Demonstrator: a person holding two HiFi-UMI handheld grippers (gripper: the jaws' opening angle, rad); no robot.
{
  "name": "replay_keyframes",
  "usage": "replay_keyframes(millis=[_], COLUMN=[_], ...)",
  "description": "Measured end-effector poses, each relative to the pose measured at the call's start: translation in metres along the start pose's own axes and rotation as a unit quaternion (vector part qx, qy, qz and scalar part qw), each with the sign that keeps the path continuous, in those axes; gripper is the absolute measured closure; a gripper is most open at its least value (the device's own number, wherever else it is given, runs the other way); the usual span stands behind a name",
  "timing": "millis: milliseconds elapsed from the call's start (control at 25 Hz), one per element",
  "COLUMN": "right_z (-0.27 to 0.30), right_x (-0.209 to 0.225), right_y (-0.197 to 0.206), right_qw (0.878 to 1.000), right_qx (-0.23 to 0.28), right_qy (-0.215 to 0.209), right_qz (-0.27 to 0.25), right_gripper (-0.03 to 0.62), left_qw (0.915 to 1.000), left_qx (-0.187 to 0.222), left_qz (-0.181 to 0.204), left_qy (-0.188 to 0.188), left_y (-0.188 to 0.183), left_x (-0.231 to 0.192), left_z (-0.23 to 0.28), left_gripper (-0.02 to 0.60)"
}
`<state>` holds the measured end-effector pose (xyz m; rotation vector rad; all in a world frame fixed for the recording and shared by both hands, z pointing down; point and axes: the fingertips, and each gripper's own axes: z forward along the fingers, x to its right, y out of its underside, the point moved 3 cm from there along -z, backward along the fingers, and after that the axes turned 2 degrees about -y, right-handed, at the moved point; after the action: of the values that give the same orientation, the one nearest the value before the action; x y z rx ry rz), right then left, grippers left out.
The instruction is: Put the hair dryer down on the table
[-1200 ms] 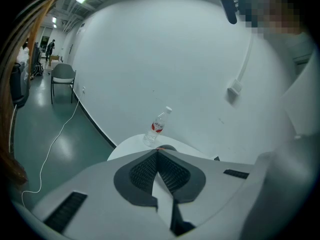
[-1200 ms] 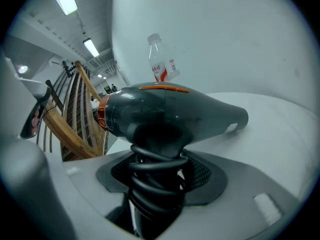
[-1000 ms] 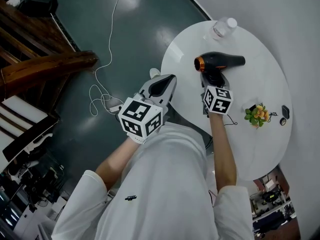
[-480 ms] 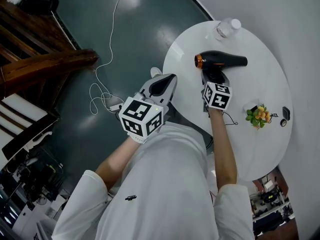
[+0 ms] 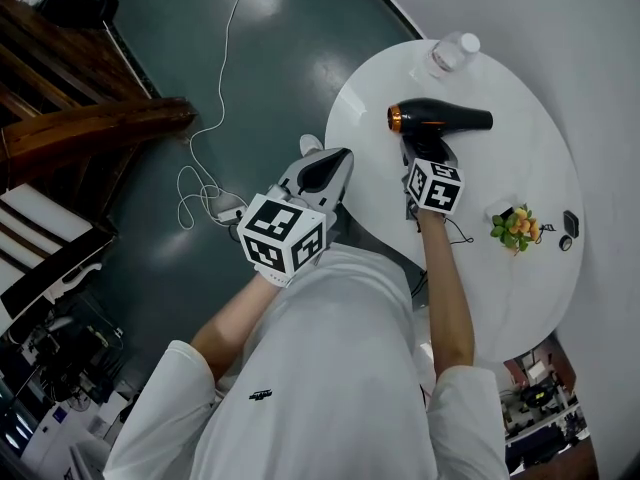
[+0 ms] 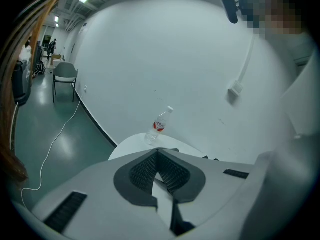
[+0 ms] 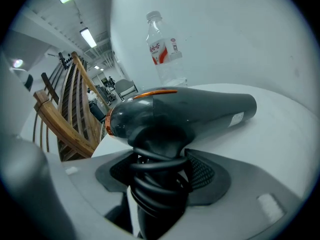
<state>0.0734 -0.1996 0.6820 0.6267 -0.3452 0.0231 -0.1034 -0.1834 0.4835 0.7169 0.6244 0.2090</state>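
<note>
A black hair dryer (image 5: 445, 119) with an orange ring lies over the round white table (image 5: 540, 258), barrel pointing right. My right gripper (image 5: 427, 156) is shut on its handle, which has the black cord wound round it (image 7: 160, 181). In the right gripper view the dryer's body (image 7: 185, 111) fills the middle, just above the tabletop. My left gripper (image 5: 325, 173) hangs beside the table's left edge, over the floor, shut with nothing in it (image 6: 159, 176).
A clear water bottle (image 5: 450, 53) stands at the table's far edge, behind the dryer. A small pot of flowers (image 5: 515, 228) and a small dark object (image 5: 570, 224) sit to the right. A white cable (image 5: 205, 138) trails on the dark floor; wooden furniture (image 5: 80, 118) stands left.
The right gripper and the dryer have shifted only slightly over the table. The left gripper has not moved.
</note>
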Motion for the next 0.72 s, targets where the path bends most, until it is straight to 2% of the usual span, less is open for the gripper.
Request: replay_keyframes(millis=[720], right_z=[-0.054], right_x=[-0.011], right_y=[-0.007], right_qw=[0.998], right_qx=[0.057], right_qy=[-0.006], right_qz=[-0.031], right_gripper=[0.299], left_qw=[0.9995], left_qx=[0.029], left_qz=[0.011], left_qy=[0.003], left_y=[0.019], left_x=[0.025], left_z=[-0.032], left_gripper=[0.574])
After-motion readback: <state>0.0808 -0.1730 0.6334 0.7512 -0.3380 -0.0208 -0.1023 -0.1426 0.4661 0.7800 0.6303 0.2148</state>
